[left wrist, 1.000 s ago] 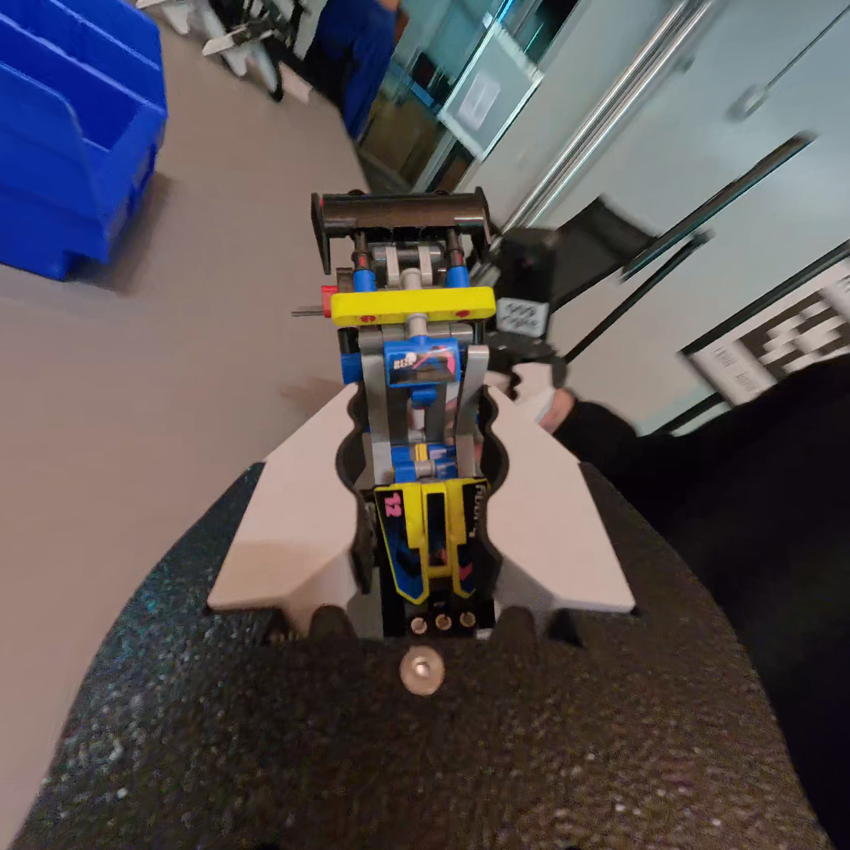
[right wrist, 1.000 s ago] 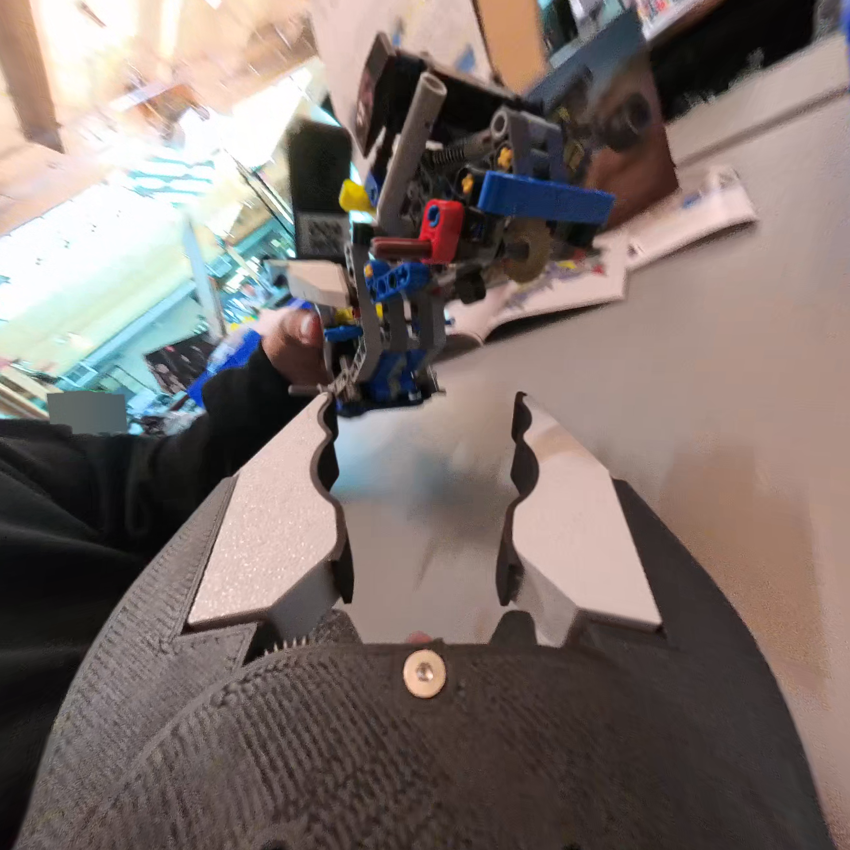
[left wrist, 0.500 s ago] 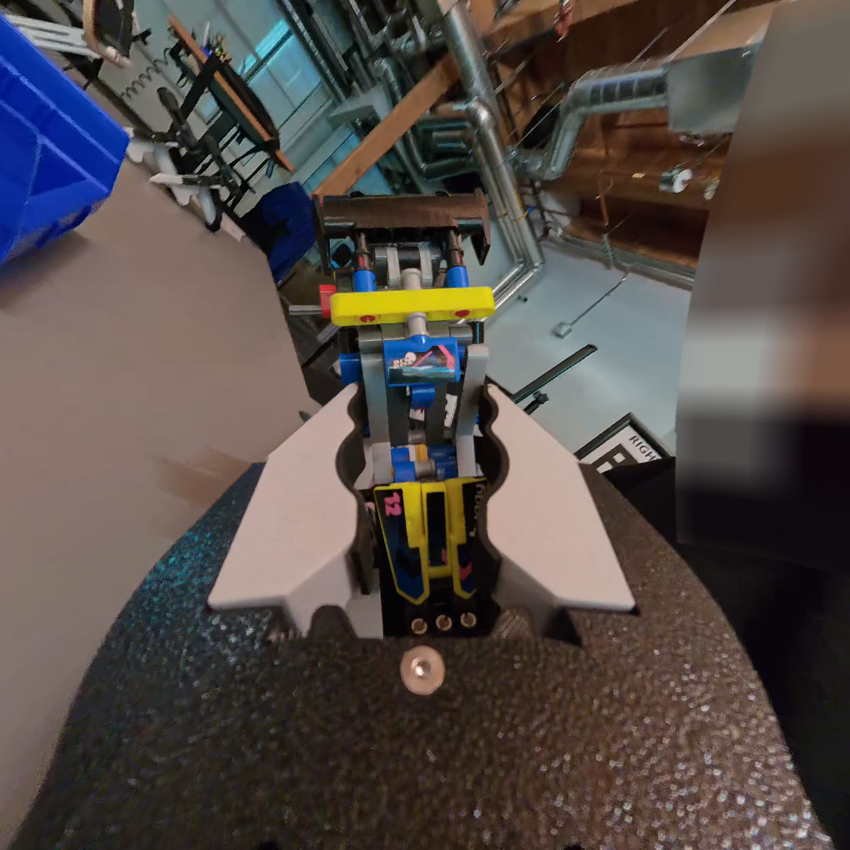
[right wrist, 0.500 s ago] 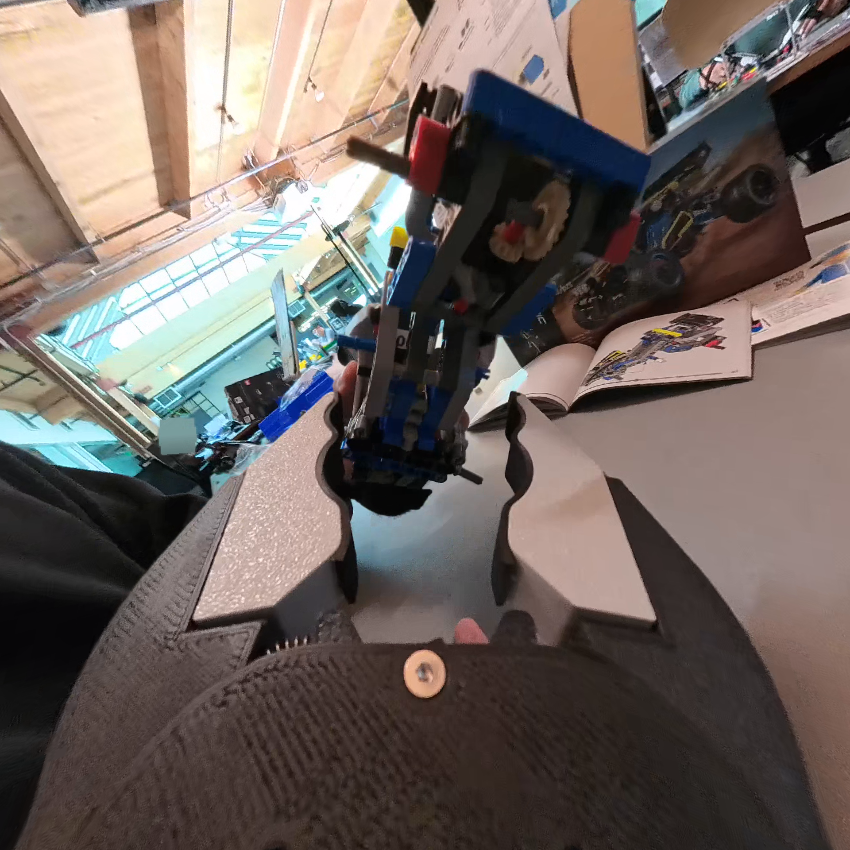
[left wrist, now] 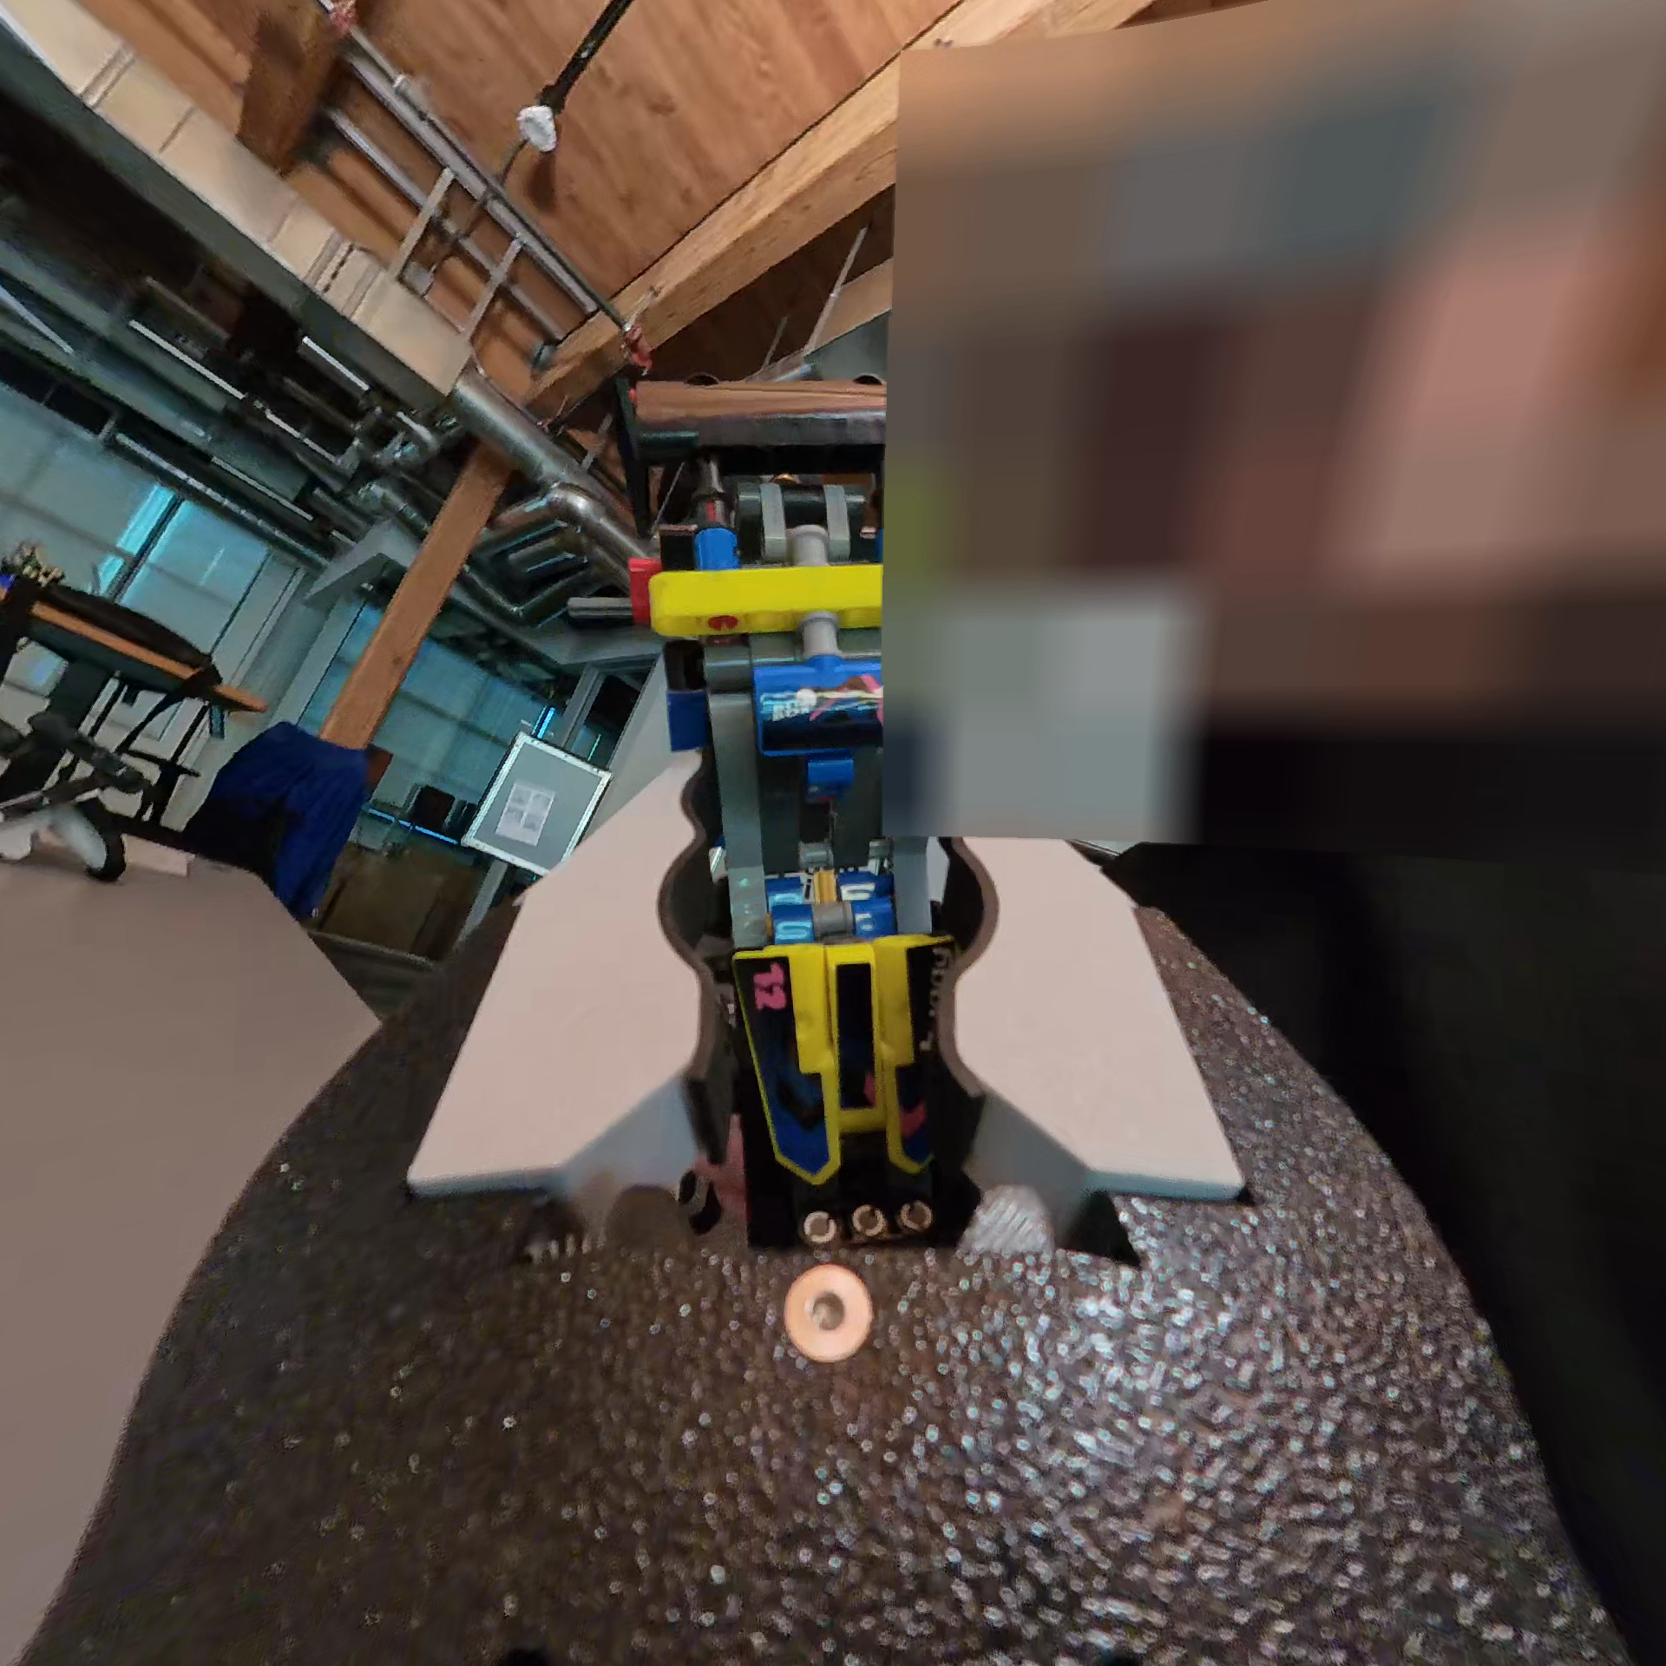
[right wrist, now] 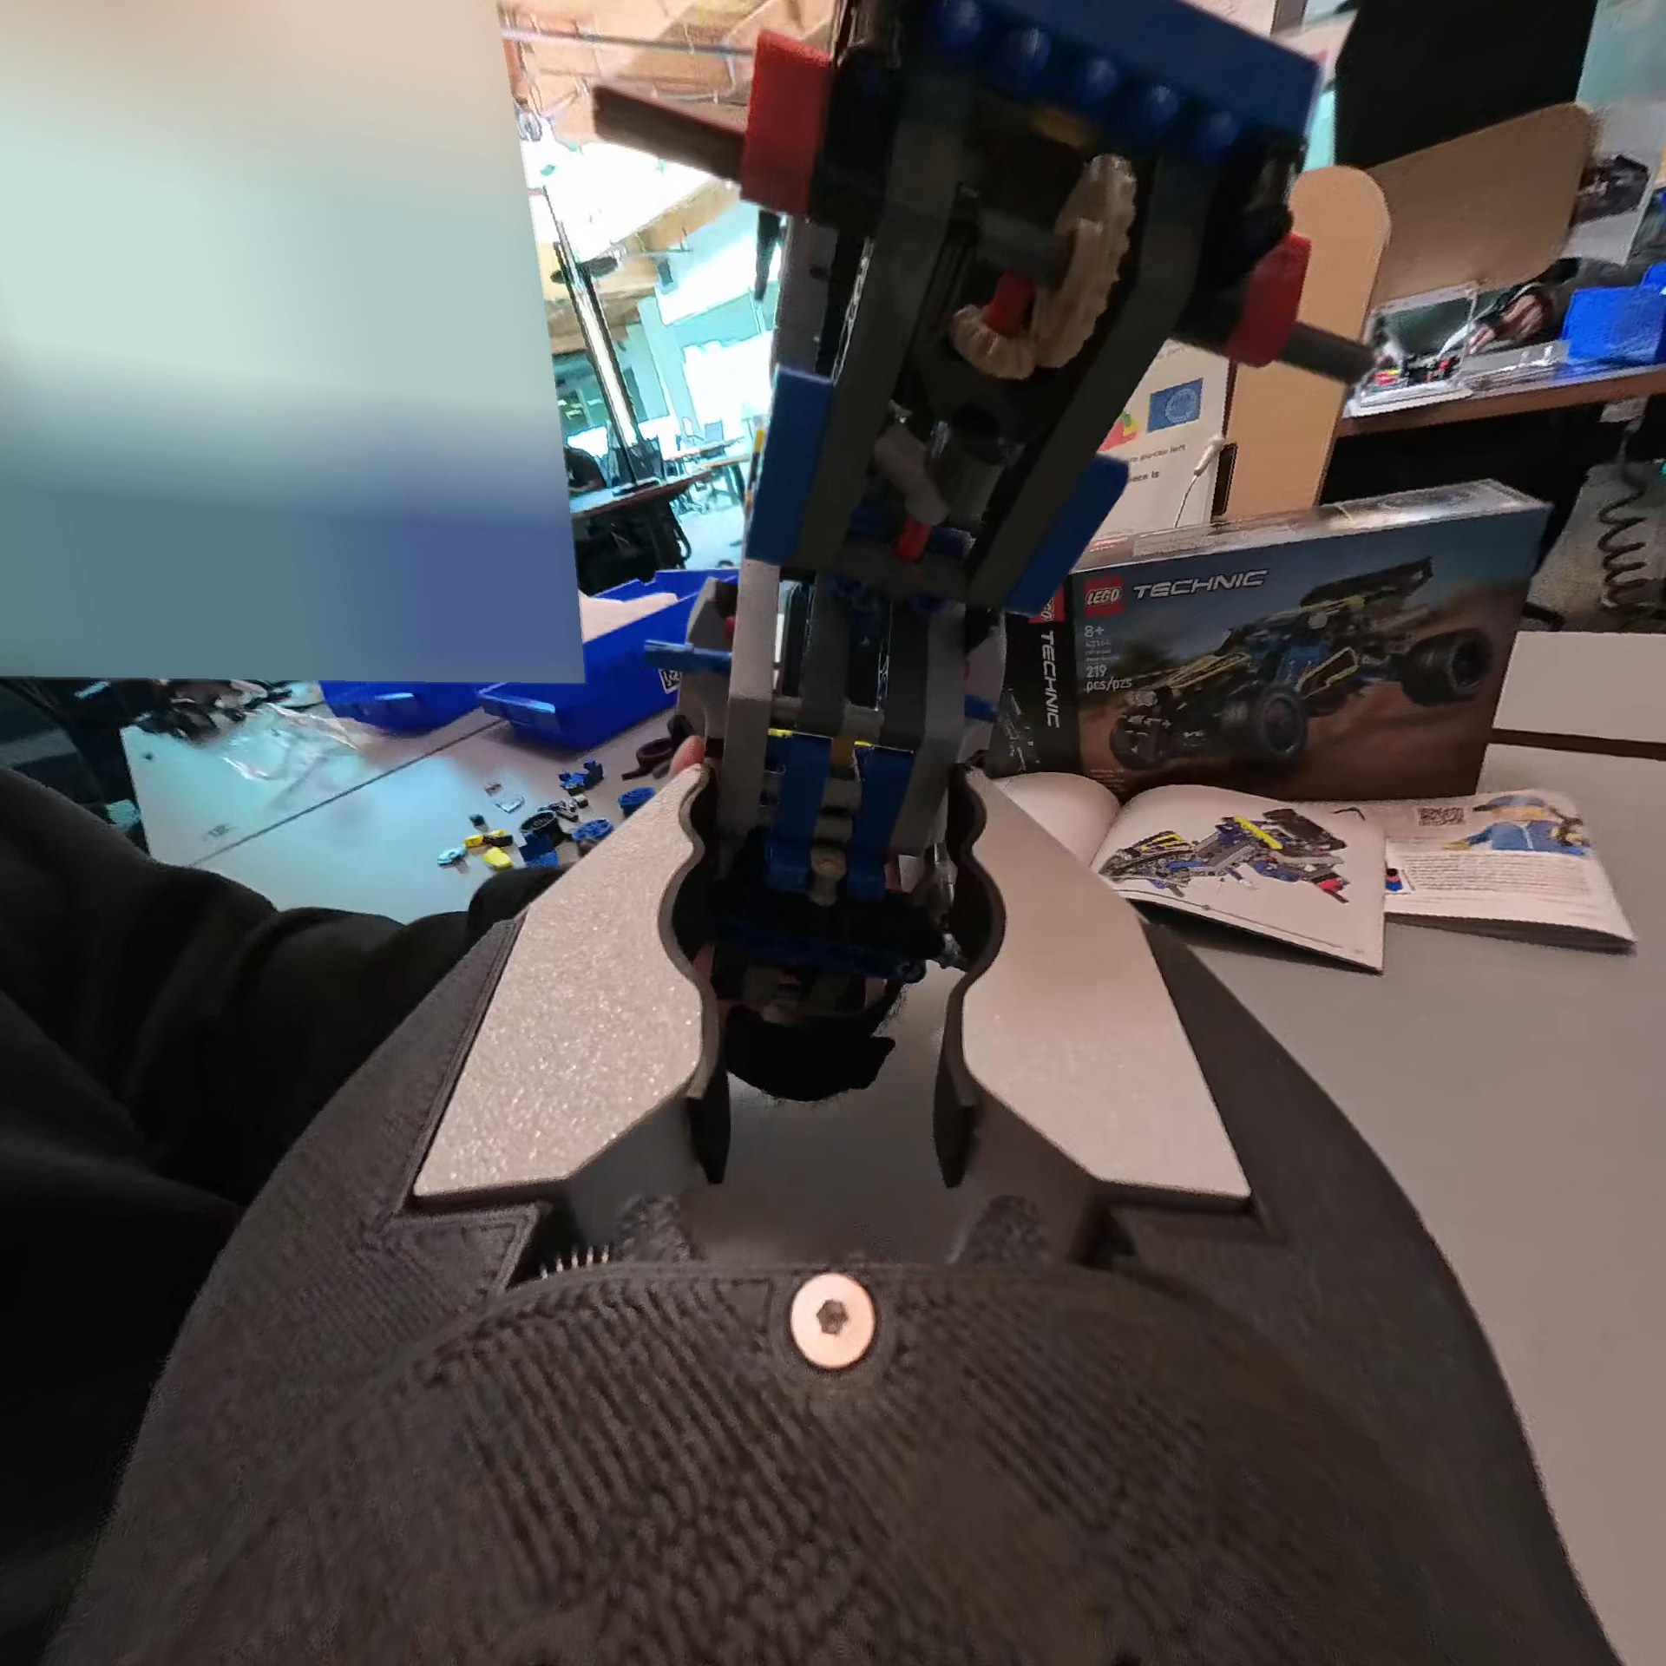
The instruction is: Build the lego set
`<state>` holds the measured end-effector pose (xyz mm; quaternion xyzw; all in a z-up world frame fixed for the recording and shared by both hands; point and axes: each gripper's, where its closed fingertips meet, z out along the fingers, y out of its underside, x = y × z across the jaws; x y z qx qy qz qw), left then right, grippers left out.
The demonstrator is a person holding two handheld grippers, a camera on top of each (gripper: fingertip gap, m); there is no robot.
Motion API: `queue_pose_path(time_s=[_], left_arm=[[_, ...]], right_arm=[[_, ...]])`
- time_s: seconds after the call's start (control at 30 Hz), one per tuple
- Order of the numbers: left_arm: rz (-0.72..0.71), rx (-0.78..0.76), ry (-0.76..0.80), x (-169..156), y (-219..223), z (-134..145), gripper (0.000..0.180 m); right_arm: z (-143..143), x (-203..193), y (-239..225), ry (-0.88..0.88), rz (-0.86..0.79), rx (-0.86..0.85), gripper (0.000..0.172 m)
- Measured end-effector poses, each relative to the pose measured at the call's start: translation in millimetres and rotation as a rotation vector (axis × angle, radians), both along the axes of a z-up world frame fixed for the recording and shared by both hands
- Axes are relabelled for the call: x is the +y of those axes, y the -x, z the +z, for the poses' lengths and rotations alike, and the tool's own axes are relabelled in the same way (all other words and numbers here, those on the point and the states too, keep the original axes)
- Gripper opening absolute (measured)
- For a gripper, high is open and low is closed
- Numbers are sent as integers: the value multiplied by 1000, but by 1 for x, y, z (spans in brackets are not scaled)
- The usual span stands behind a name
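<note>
We held half-built brick car (left wrist: 816, 793) mid-frame, both jaws clamped on it; loose pieces (right wrist: 527, 834) lay left on desk (right wrist: 1442, 1064).

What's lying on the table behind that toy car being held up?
Behind the toy car stand a set box, an open booklet, blue bins and loose small parts on the table. The car covers whatever lies directly behind it.

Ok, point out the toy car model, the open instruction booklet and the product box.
toy car model (right wrist: 838, 811): right wrist view, blue and grey frame between the jaws.
open instruction booklet (right wrist: 1217, 856): right wrist view, left page with the printed picture.
product box (right wrist: 1307, 649): right wrist view, front face.
</note>
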<state>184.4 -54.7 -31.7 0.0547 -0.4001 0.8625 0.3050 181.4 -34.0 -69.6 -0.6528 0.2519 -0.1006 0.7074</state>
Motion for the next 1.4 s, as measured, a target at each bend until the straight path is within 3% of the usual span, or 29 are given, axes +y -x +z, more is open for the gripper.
queue_pose_path(time_s=[0.5, 1.0, 1.07, 1.4], left_arm=[[12, -149, 189, 20, 20, 16, 45], [169, -332, -126, -1, 19, -2, 44], [155, -305, -171, -2, 15, -4, 45], [63, -198, -172, -9, 15, -6, 45]], right_arm=[[11, 17, 10, 148, -73, -136, 48], [3, -3, 8, 99, 59, -116, 46], [14, -12, 11, -9, 109, -81, 48], [6, -15, 11, -78, 220, 44, 53]])
